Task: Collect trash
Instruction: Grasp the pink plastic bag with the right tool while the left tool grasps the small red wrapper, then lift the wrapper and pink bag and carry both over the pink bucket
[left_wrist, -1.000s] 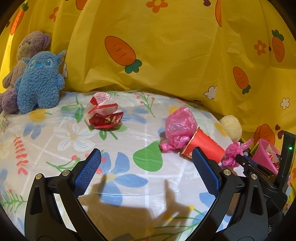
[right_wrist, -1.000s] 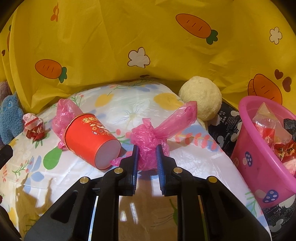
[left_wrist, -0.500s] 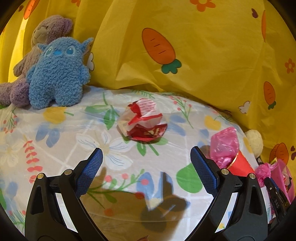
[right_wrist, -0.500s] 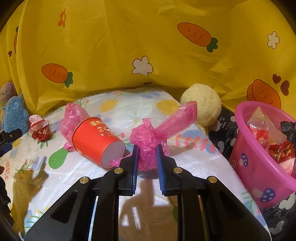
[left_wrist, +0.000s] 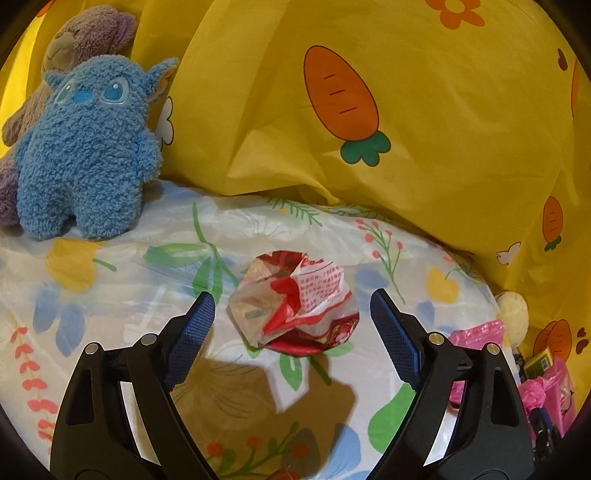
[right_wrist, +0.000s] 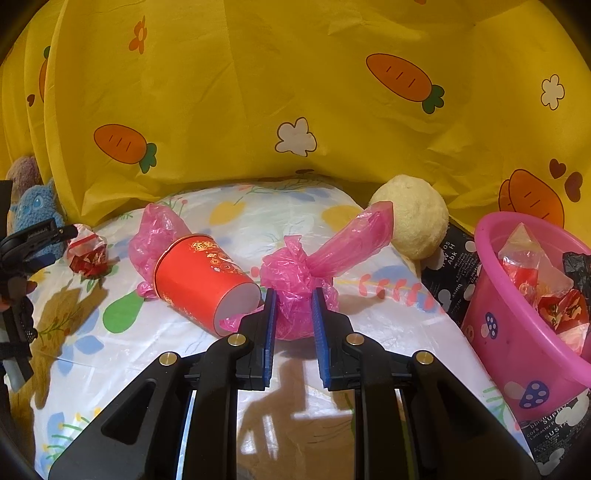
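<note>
Crumpled red-and-white wrapper (left_wrist: 295, 301) on floral sheet; knotted pink bag (right_wrist: 299, 291) beside toppled red cup (right_wrist: 201, 280).

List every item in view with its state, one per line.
left gripper: jaws closing around crumpled wrapper, not touching it
crumpled wrapper: lying on the sheet
right gripper: shut on pink bag
pink bag: knotted, gripped
red cup: on its side
pink bin: partly filled

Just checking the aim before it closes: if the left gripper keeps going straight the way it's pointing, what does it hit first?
Most likely the crumpled red and white wrapper, lying on the flowered sheet in line with the gap of the left gripper. Its jaws are closing and not yet touching it. How far ahead it lies is hard to judge.
</note>
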